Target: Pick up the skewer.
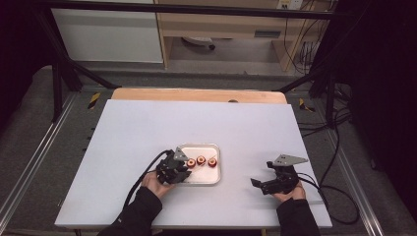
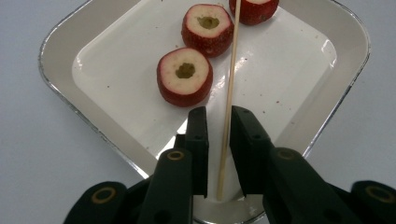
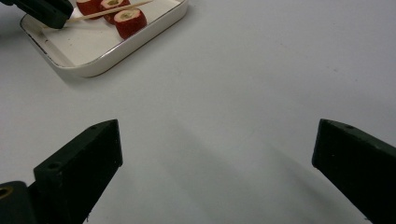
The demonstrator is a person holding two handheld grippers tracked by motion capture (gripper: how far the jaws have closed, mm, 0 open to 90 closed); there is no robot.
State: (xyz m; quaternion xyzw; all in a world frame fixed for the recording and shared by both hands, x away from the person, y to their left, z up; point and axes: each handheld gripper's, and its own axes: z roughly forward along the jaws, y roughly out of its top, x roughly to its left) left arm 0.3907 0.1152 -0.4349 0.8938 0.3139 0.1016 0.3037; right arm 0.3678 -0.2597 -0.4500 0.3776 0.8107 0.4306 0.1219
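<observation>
The left gripper (image 2: 218,126) has its fingers (image 2: 198,140) nearly together astride the bamboo skewer (image 2: 229,79), unclamped, its long axis running toward twelve o'clock over the tray (image 2: 60,42); the right gripper (image 3: 217,154), fingers apart, lies well apart on the surface (image 1: 255,128).

Red-skinned fruit pieces (image 2: 184,77) with pale centres lie in a white tray (image 2: 327,60).

Lab: metal frame (image 1: 64,73); cables (image 1: 314,49); test table (image 1: 147,123)
</observation>
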